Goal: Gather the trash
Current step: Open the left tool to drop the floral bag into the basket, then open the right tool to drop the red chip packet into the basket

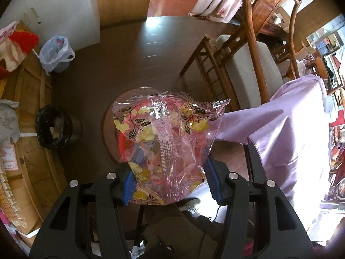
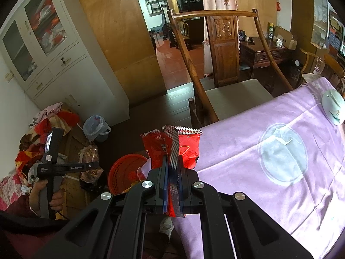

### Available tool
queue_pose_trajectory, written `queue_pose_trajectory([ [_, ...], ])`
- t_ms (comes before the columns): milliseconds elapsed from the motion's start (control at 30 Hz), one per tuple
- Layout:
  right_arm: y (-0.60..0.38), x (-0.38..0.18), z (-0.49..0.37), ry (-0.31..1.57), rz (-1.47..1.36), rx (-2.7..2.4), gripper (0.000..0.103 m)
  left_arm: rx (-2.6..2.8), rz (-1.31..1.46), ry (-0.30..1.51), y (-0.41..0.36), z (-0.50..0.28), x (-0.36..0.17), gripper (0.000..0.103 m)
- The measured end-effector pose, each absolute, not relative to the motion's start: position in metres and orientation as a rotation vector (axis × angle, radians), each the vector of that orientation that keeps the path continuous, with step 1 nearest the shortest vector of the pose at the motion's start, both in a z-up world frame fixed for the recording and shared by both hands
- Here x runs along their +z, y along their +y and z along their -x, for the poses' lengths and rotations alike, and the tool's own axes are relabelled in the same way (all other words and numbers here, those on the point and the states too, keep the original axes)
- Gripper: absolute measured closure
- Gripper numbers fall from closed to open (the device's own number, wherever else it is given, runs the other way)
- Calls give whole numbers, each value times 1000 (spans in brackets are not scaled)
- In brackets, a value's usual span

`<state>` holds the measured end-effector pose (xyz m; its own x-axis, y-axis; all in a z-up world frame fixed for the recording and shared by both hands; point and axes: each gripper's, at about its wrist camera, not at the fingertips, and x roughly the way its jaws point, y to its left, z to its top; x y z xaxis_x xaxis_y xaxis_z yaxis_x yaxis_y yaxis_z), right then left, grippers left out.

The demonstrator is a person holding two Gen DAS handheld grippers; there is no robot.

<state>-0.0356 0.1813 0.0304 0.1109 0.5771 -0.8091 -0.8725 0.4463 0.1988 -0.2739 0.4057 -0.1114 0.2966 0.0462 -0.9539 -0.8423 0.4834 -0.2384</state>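
In the left wrist view a clear plastic wrapper with a flower print (image 1: 166, 138) hangs in front of my left gripper (image 1: 170, 172), whose blue pads stand wide apart at either side of it. Whether the wrapper is held is unclear. Below it a red basket (image 1: 123, 138) sits on a round stool. In the right wrist view my right gripper (image 2: 172, 168) is shut on a red snack wrapper (image 2: 185, 146), held at the edge of the purple-clothed table (image 2: 269, 151). The red basket (image 2: 127, 170) shows below left of it.
A black trash bin (image 1: 52, 126) and a bin lined with a white bag (image 1: 57, 54) stand on the dark floor by cardboard boxes. A wooden chair (image 2: 215, 82) stands at the table. A white dish (image 2: 333, 108) sits on the cloth. The left handle (image 2: 51, 168) is visible.
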Motion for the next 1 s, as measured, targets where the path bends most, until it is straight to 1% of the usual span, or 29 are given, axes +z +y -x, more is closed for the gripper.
queue_pose_trajectory([
  [233, 179, 30, 36, 975, 362, 1086, 95, 703, 883, 1119, 407, 271, -112, 46],
  [400, 180, 30, 36, 973, 362, 1086, 95, 706, 872, 1123, 407, 268, -112, 37],
  [533, 180, 30, 37, 971, 365, 1090, 95, 721, 873, 1129, 408, 267, -113, 25],
  [600, 181, 30, 36, 971, 366, 1093, 95, 719, 882, 1132, 409, 267, -113, 22],
  [767, 183, 29, 35, 972, 370, 1107, 95, 742, 882, 1134, 410, 271, -111, 21],
  [1000, 192, 26, 39, 980, 381, 1148, 95, 804, 824, 1110, 407, 277, -93, 21],
])
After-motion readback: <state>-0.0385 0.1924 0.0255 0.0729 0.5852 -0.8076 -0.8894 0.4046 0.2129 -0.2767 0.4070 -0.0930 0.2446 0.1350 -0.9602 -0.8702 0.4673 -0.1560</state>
